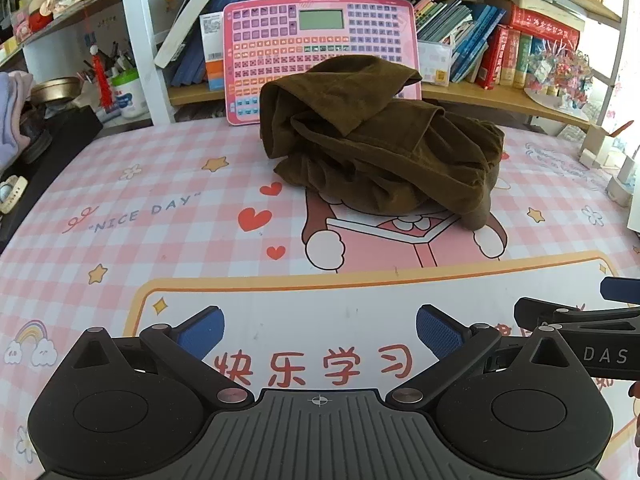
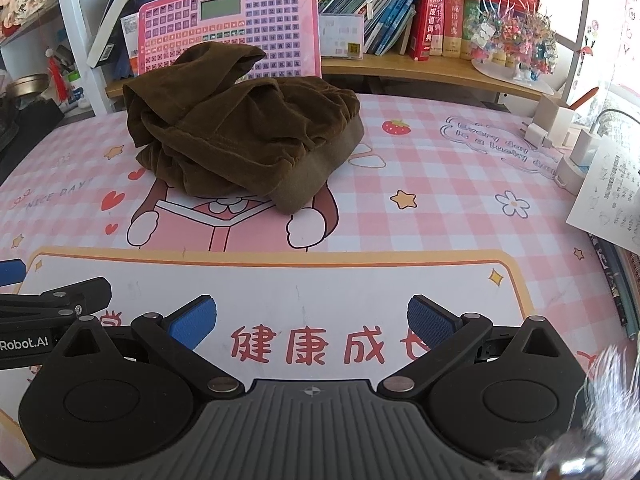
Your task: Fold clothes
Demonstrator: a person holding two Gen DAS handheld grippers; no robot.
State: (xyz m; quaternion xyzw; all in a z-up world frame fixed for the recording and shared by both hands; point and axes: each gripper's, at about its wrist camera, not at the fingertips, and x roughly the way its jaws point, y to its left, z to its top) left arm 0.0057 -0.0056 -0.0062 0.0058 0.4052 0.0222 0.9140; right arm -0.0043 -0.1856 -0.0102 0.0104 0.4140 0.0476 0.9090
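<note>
A brown velvety garment point(image 1: 380, 140) lies crumpled in a heap at the far middle of the pink checked desk mat point(image 1: 160, 184); in the right wrist view the same garment point(image 2: 240, 128) shows a ribbed hem toward me. My left gripper point(image 1: 320, 332) hovers open near the mat's front, well short of the heap, nothing between its blue pads point(image 1: 202, 330). My right gripper point(image 2: 312, 320) is open too, equally far back and empty. Each gripper shows at the edge of the other's view.
A pink keyboard-like learning board point(image 1: 316, 40) leans on the bookshelf just behind the heap. Books point(image 2: 432, 20) fill the shelf. Chargers and a white box point(image 2: 560, 128) sit far right, papers point(image 2: 608, 196) at the right edge, black items point(image 1: 48, 140) far left.
</note>
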